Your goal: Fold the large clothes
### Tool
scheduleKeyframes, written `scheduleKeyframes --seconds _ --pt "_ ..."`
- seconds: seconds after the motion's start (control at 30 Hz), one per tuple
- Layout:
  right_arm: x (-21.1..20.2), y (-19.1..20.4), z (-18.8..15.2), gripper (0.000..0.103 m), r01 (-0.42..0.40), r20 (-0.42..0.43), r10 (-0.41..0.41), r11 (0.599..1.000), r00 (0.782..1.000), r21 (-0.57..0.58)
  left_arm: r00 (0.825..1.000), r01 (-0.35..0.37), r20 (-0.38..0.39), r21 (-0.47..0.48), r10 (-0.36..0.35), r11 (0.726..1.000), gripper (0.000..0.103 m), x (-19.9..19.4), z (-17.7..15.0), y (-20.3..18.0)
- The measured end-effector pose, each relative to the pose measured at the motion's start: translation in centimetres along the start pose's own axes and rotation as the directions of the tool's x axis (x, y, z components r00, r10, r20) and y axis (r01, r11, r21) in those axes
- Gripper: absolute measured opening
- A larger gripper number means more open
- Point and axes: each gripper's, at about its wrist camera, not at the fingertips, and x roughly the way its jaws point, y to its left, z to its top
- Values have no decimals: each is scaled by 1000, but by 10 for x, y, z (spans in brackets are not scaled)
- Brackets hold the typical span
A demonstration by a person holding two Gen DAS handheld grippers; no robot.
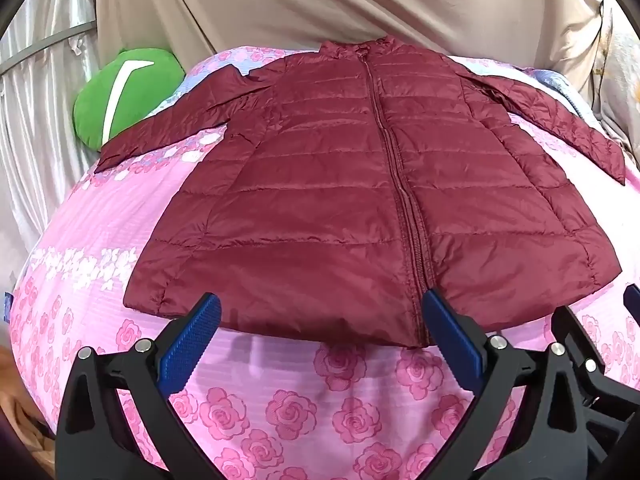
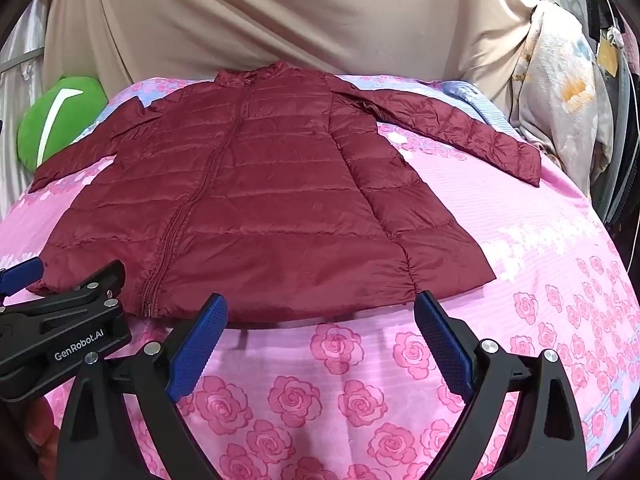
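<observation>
A dark red quilted jacket lies flat on the bed, front up and zipped, collar far from me, both sleeves spread outward. My left gripper hovers open over the near hem, left of the zipper, nothing between its blue pads. My right gripper hangs open just before the hem's right half, also with nothing in it. The left gripper's black body shows at the lower left of the right wrist view.
A pink rose-print bedsheet covers the bed. A green cushion sits at the far left corner. A beige curtain hangs behind the bed. Patterned fabric hangs at the far right.
</observation>
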Motion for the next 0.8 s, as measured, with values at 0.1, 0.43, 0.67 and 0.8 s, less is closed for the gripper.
scheduleKeyframes --seconds 0.1,0.43,0.67,0.8 --pt "1 1 1 93 -6 -5 6 1000 1000 0 1000 -5 -2 -2 5 1000 98 0 -1 2" --pt "5 8 3 93 -8 -7 8 1000 1000 -15 1000 -8 6 -16 8 1000 98 7 -5 9" --pt "5 11 4 93 -7 -7 7 1000 1000 -19 1000 -8 9 -22 8 1000 98 7 -4 11" --pt "5 12 4 93 -6 -4 6 1000 1000 -19 1000 -6 6 -24 6 1000 98 7 -3 12"
